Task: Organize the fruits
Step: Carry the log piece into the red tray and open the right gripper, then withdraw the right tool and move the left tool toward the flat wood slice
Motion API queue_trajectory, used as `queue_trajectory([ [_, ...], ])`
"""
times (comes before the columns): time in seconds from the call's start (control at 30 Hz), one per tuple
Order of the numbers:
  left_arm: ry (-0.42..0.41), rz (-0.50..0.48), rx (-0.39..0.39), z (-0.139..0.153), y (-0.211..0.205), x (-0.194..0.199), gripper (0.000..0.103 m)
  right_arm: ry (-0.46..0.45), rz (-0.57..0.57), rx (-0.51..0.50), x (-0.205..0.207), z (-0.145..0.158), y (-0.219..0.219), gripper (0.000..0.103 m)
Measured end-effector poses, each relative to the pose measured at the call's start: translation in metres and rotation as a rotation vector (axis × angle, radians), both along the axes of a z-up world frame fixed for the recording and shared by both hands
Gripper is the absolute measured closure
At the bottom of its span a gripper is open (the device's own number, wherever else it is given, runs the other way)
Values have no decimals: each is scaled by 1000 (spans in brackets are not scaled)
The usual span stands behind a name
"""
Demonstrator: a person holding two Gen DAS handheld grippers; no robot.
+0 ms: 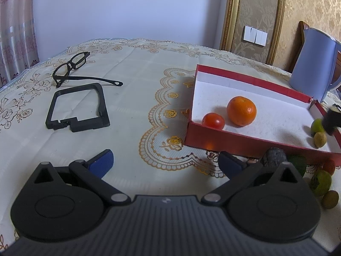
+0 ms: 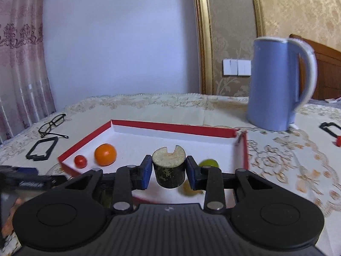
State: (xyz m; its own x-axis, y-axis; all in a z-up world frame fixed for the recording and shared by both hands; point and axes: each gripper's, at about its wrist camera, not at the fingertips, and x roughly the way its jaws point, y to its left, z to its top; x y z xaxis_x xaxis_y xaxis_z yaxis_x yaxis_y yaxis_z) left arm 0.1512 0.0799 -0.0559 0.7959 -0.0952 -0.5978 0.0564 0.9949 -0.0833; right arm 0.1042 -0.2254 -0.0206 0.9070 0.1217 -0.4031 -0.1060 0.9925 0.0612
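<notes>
A red box (image 1: 215, 137) with a white inside holds an orange (image 1: 241, 111), a small tomato (image 1: 213, 121), a green lime (image 1: 316, 125) and a small yellow-green fruit (image 1: 320, 139). My left gripper (image 1: 165, 164) is open and empty above the cloth, left of the box's near corner. Several loose fruits (image 1: 321, 181) lie outside the box at the right. My right gripper (image 2: 169, 169) is shut on a dark cut fruit chunk (image 2: 169, 168) and holds it above the box (image 2: 170, 128). The orange (image 2: 105, 154), the tomato (image 2: 80, 161) and the lime (image 2: 210, 162) show there too.
A blue kettle (image 2: 277, 85) stands behind the box at the right. Black glasses (image 1: 72, 68) and a black frame piece (image 1: 77, 106) lie on the cloth at the left. Another black piece (image 2: 330, 129) and a small red thing (image 2: 338, 141) lie at the far right.
</notes>
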Motion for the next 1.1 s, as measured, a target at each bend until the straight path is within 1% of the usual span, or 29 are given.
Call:
queue_trajectory([
  [0.13,-1,0,-5,0,0,0,0,46,2,-12,32,-10,4,70],
  [0.3,-2,0,-7,0,1,0,0,94,-2,-35,57,-22,12,70],
  [0.37,-2,0,-7,0,1,0,0,103,-4,-54,61,-25,16,70],
  [0.47,-1,0,-5,0,0,0,0,124,-1,-52,64,-29,16,70],
  [0.67,-1,0,-2,0,0,0,0,119,2,-51,64,-29,15,69],
  [0.73,0,0,-1,0,0,0,0,119,11,-42,62,-28,14,64],
  [0.77,0,0,-1,0,0,0,0,111,13,-40,59,-26,13,55],
  [0.8,0,0,-1,0,0,0,0,99,10,-42,53,-23,13,42],
  [0.87,1,0,2,0,0,0,0,60,4,-52,37,-16,10,32],
  [0.97,2,0,6,-1,-1,1,0,13,-3,-69,2,-6,3,32],
  [1.1,2,0,7,-1,-1,1,0,28,-50,-73,-38,-9,-20,32],
])
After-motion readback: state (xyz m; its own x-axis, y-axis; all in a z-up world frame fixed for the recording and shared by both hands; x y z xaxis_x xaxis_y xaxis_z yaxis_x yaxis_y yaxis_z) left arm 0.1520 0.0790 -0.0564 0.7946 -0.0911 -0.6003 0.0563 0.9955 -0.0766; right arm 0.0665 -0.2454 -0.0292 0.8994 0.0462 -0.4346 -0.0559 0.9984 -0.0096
